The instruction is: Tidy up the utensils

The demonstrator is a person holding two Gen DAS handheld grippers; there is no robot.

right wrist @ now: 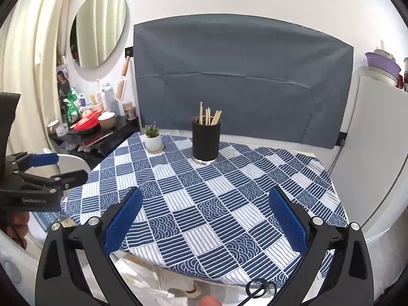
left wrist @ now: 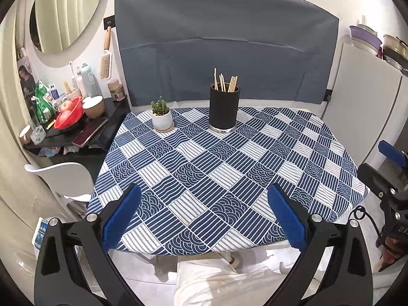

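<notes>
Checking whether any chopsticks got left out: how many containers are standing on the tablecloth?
2: a black holder with chopsticks near the far middle, and a white cactus pot to its left. No loose utensils show on the tablecloth.

You see a small potted cactus (left wrist: 160,112) on the checked tablecloth (left wrist: 229,178), a grey cloth backdrop (left wrist: 224,40) behind, an oval mirror (left wrist: 68,7) and a cluttered black side shelf (left wrist: 76,132) left.
</notes>
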